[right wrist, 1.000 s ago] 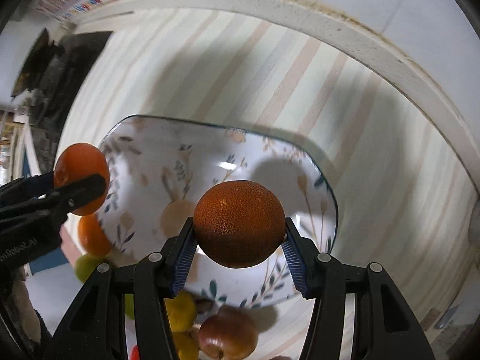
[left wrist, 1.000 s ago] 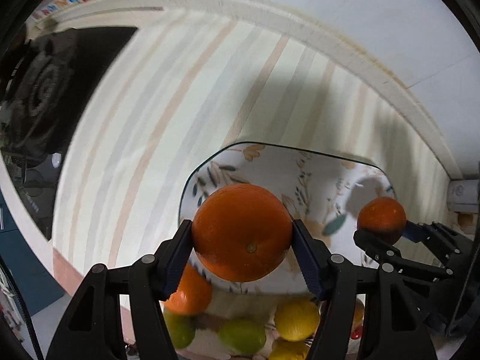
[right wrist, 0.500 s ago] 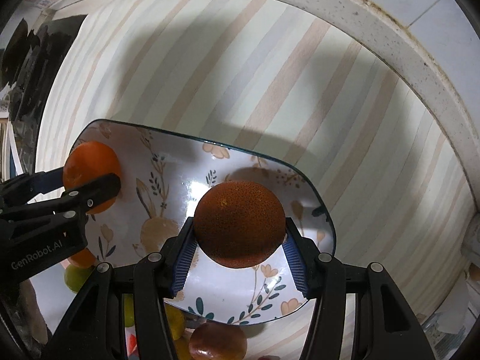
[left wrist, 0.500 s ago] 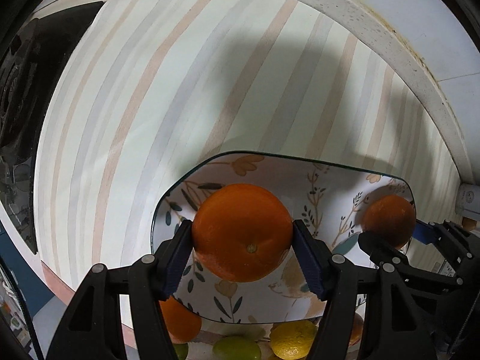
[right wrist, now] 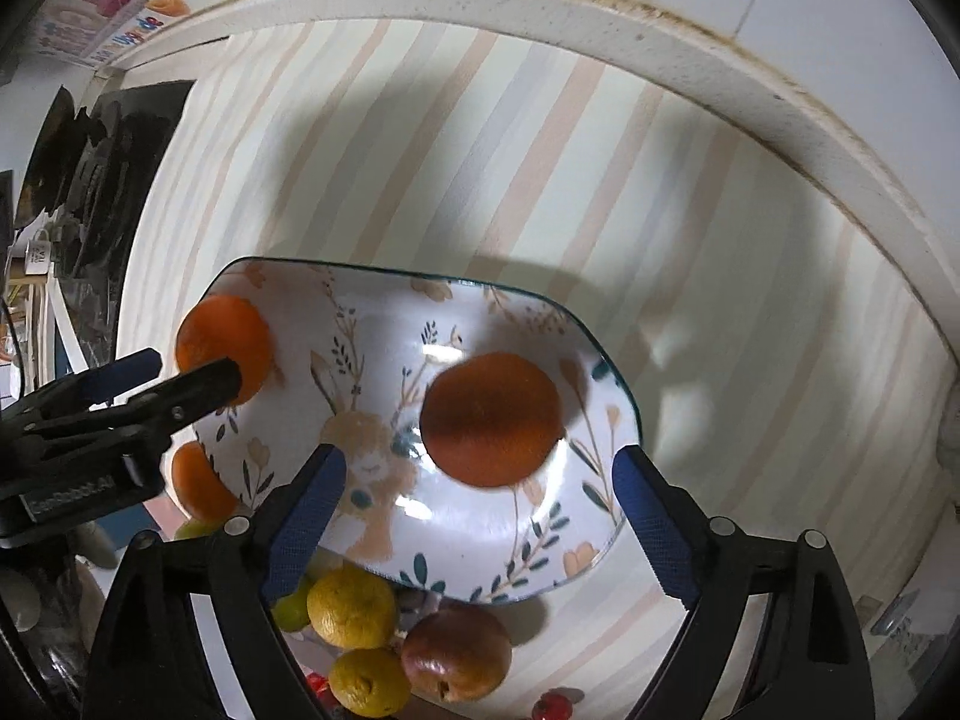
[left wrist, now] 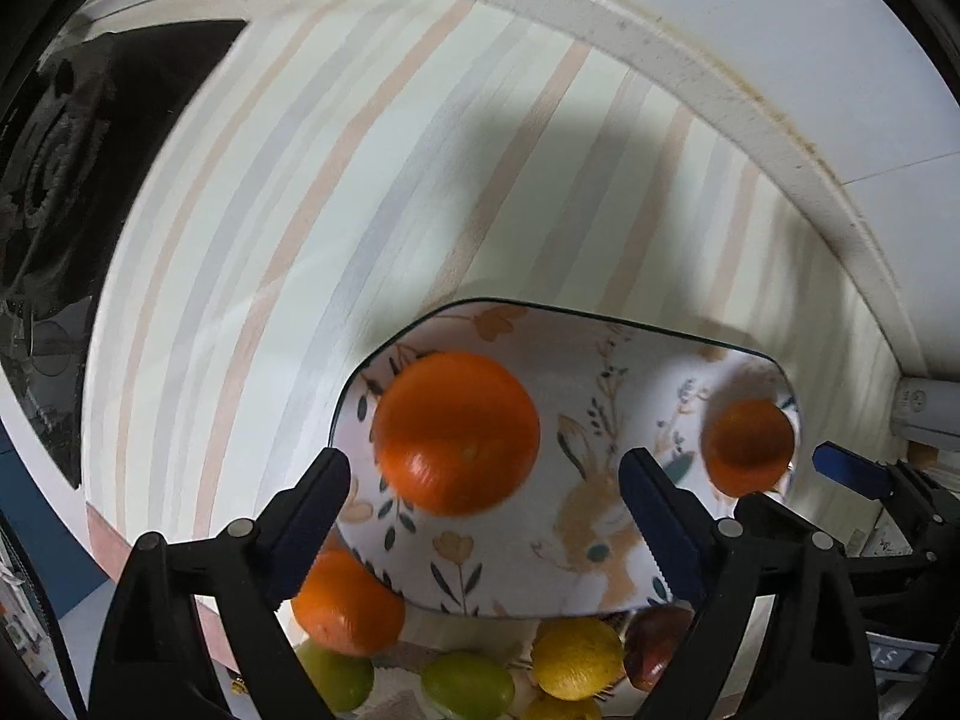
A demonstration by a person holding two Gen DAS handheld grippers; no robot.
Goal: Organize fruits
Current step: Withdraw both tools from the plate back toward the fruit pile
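Oranges: two in the plate. Bright orange (left wrist: 456, 432) at the plate's left part; dark orange (right wrist: 491, 419) at its right part. Both blurred, so contact with the plate floor cannot be told.
Plate: floral plate (left wrist: 600, 360), dark-rimmed, on the striped counter (left wrist: 300, 210).
Left gripper: left gripper (left wrist: 486, 516) spread wide, nothing between the blue pads (left wrist: 654, 516); bright orange just beyond the tips, apart from both fingers.
Right gripper: right gripper (right wrist: 477, 516) likewise spread wide and gripping nothing; dark orange just ahead of the tips, apart from both.
Loose fruit, near side of plate: third orange (left wrist: 348, 600) under the plate's left edge; two limes (left wrist: 468, 684); two lemons (right wrist: 351, 603); brown fruit (right wrist: 456, 654).
Beyond plate: white ledge (right wrist: 660, 42) along the counter's far edge.
Left of plate: black stove (left wrist: 54, 180) at the counter's end.
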